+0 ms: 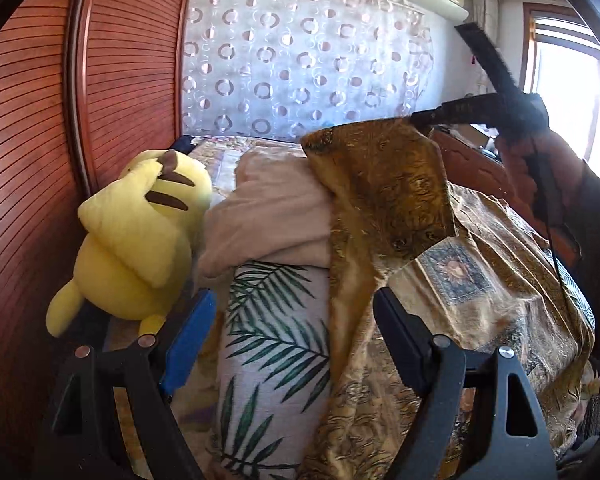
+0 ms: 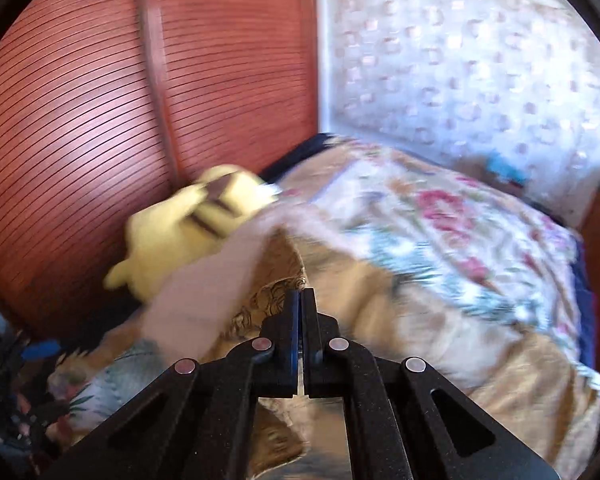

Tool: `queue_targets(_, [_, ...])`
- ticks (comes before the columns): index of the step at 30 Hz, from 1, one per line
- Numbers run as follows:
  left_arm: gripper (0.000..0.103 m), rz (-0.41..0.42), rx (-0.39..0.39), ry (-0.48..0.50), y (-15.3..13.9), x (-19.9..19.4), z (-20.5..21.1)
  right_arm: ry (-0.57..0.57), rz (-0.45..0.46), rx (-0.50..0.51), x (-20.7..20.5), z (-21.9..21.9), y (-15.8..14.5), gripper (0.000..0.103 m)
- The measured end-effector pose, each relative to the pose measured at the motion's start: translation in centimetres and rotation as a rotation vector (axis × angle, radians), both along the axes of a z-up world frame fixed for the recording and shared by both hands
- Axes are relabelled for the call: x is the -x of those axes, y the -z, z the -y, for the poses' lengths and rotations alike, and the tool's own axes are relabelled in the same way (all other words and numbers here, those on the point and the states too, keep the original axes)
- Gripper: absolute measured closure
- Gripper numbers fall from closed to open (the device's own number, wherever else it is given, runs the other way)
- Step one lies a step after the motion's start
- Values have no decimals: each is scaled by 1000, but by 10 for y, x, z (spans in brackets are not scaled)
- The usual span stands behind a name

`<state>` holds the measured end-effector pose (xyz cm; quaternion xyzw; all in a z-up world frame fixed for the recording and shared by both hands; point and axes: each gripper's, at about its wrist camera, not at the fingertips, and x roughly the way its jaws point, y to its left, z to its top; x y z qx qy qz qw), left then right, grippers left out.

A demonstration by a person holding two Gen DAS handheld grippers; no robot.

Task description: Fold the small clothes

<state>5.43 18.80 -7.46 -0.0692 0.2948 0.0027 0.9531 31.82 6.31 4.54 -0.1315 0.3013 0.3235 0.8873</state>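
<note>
The golden patterned cloth (image 1: pixel 384 184) is hanging by one corner from the right gripper (image 1: pixel 418 118), whose jaws are pressed together on that corner up near the top right of the left wrist view, so the cloth is dropping down in a slanted flap with its lower edge trailing onto more of the same golden fabric spread over the bed (image 1: pixel 500 288). In the right wrist view the right gripper's (image 2: pixel 302 294) fingers (image 2: pixel 290 312) are lying flat against each other, with a thin edge of the golden cloth (image 2: pixel 268 300) showing just beyond their tips; that view is blurred, so the exact hold is hard to make out there. A person's hand (image 1: pixel 540 168) in a dark sleeve is gripping the handle of the right tool. The left gripper (image 1: pixel 292 320) is hanging low in front of the bed with its jaws standing wide apart and nothing between them; one finger is carrying a blue pad (image 1: pixel 190 344). Below it, a pillow with green palm leaves (image 1: pixel 276 340) is lying beside the golden fabric, and a folded pink cloth (image 1: pixel 268 216) is resting on top behind it. A yellow plush toy (image 1: pixel 136 236) is leaning against the reddish slatted wardrobe door (image 1: pixel 32 160). A curtain with ring shapes (image 1: pixel 300 64) is hanging behind the bed
</note>
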Motion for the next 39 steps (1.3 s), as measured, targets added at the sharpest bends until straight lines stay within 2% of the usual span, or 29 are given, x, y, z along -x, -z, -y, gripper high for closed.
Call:
queue_targets(2, [22, -9, -4, 12, 2, -5, 5, 97, 27, 59, -16, 12, 1, 99])
queue_targets(4, [22, -20, -10, 20, 5, -8, 11, 150, 25, 95, -26, 23, 8, 88])
queue_targets(5, [22, -30, -14, 27, 7, -11, 14, 153, 20, 94, -29, 26, 12, 86])
queue_targets(9, [22, -64, -27, 45, 13, -20, 25, 122, 11, 61, -20, 37, 27, 57])
queue_targets(10, [22, -74, -28, 56, 15, -23, 28, 110, 11, 54, -14, 42, 32, 55])
queue_targets(14, [22, -91, -30, 95, 16, -30, 39, 64, 33, 46, 21, 67, 47, 55])
queue_targets(18, [22, -99, -42, 115, 17, -33, 51, 48, 17, 18, 69, 120, 53, 55])
queue_targets(20, [22, -100, -45, 120, 17, -36, 56, 57, 17, 14, 90, 144, 59, 53])
queue_targets(21, [22, -101, -47, 121, 16, -38, 59, 66, 16, 10, 96, 156, 61, 49])
queue_targets(23, [22, -106, -49, 130, 14, -45, 67, 99, 14, 7, 108, 183, 66, 44])
queue_targets(28, [22, -104, -62, 177, 9, -60, 93, 206, 3, 36, 131, 248, 76, 43])
queue_targets(35, [22, -147, -72, 251, 13, -97, 139, 358, -43, -10, 151, 334, 78, 43])
queue_targets(39, [22, -174, -96, 287, 17, -115, 163, 416, -50, -32, 156, 369, 73, 43])
